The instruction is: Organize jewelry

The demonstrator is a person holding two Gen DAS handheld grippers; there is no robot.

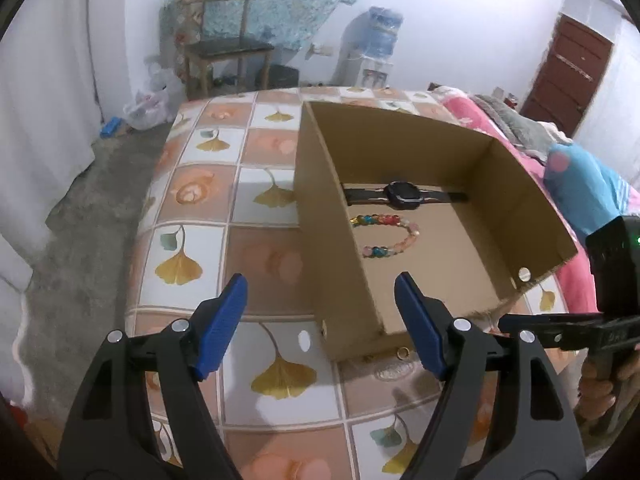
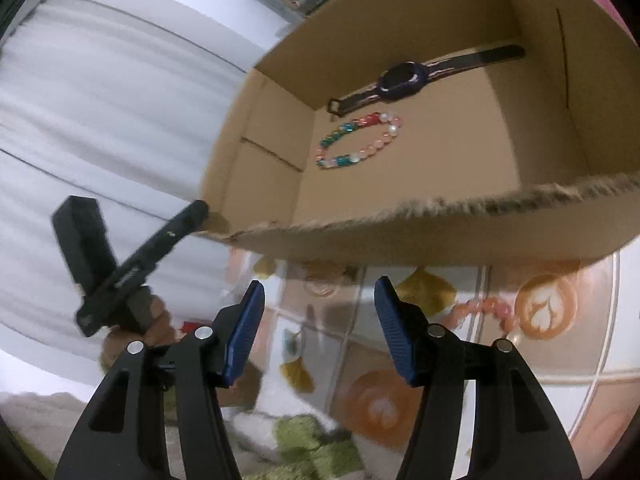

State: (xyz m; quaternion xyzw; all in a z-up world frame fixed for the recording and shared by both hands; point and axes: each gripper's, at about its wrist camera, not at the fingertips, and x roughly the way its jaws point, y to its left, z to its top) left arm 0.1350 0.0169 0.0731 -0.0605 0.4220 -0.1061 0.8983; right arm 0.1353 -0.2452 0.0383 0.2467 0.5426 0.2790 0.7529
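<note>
An open cardboard box (image 1: 320, 208) (image 2: 260, 152) stands on the tiled table. Inside lie a dark wristwatch (image 1: 402, 194) (image 2: 404, 76) and a multicoloured bead bracelet (image 1: 386, 236) (image 2: 360, 140). A small gold ring (image 1: 403, 354) lies on the table by the box's near corner. A pink bead bracelet (image 2: 486, 308) lies on the table in front of the box. My left gripper (image 1: 320, 296) is open and empty, straddling the box's near wall. My right gripper (image 2: 320, 300) is open and empty, just short of the box's front edge.
The table has a ginkgo-leaf tile cloth (image 1: 200, 184). A pink blanket (image 1: 480, 116) lies beyond the box on the right. A chair (image 1: 224, 48) and a water dispenser (image 1: 372, 48) stand by the far wall. White curtains (image 2: 100, 120) hang at the left.
</note>
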